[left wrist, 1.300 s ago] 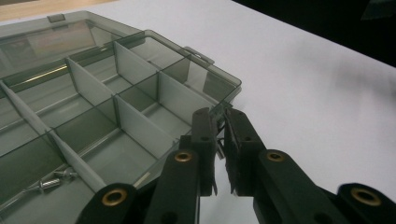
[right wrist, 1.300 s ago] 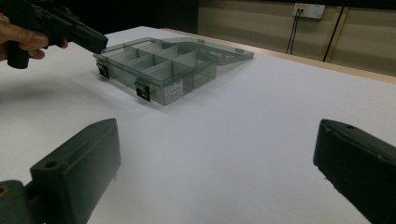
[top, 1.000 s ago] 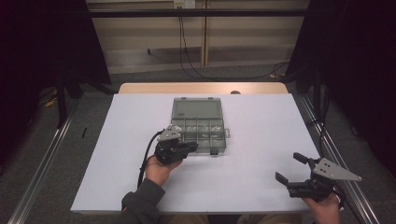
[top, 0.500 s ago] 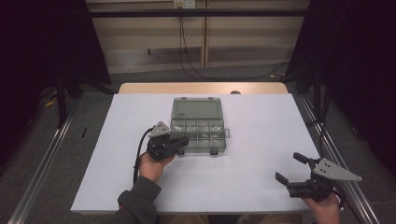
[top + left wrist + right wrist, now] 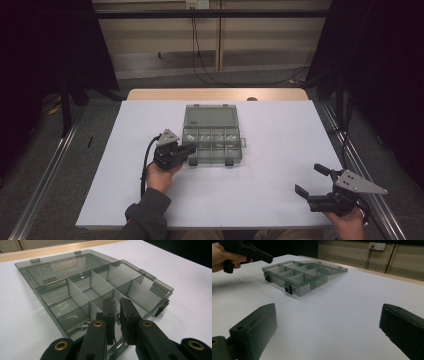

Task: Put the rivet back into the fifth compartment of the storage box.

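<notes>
Jaws nearly closed, left gripper (image 5: 117, 312), compartment box (image 5: 75, 293)

Smoky grey translucent organizer box (image 5: 212, 134) with pale dividers and black latches on a plain white tabletop (image 5: 270, 175) edged in light wood — black left hand-held gripper (image 5: 189, 148), brass-coloured rivets; black right hand-held gripper (image 5: 311, 180), grey plate.

A white table (image 5: 260, 200) bears one open compartment box (image 5: 213, 140) (smoky grey plastic).
</notes>
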Tool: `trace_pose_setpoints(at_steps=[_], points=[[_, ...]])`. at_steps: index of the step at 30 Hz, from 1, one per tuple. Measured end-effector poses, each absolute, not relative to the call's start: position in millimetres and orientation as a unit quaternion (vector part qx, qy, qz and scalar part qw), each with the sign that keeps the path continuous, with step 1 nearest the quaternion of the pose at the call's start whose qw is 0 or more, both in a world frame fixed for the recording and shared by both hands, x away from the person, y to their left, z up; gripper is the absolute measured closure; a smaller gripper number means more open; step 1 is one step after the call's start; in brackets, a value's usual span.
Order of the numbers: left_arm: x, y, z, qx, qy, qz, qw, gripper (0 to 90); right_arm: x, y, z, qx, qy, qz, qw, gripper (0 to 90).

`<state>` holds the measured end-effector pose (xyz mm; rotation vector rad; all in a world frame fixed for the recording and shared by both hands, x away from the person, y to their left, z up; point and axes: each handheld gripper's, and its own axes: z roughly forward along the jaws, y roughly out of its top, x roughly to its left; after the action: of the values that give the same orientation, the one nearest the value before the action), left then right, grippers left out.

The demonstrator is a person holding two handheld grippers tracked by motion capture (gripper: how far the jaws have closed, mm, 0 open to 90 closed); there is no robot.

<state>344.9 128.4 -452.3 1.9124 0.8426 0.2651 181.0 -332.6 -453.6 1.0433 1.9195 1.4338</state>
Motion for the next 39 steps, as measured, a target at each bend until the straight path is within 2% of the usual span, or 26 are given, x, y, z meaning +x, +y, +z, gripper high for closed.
trace_pose_setpoints(at_steps=[19,26,33,39], points=[[348.5,130.0,-457.4,0.787,0.357,0.127,0.486,82.2,180.2,-331.9,-453.8,0.383,0.712,0.527,0.260,1.2],[347.5,130.0,-456.8,0.784,0.362,0.128,0.489,76.6,180.1,-331.7,-453.7,0.383,0.713,0.527,0.260,1.1],[342.2,128.5,-452.7,0.784,0.351,0.118,0.498,63.6,179.9,-332.2,-453.6,0.381,0.713,0.529,0.260,1.1],[337.6,125.5,-450.4,0.788,0.328,0.105,0.510,46.8,179.5,-332.5,-453.7,0.383,0.711,0.530,0.259,1.1]])
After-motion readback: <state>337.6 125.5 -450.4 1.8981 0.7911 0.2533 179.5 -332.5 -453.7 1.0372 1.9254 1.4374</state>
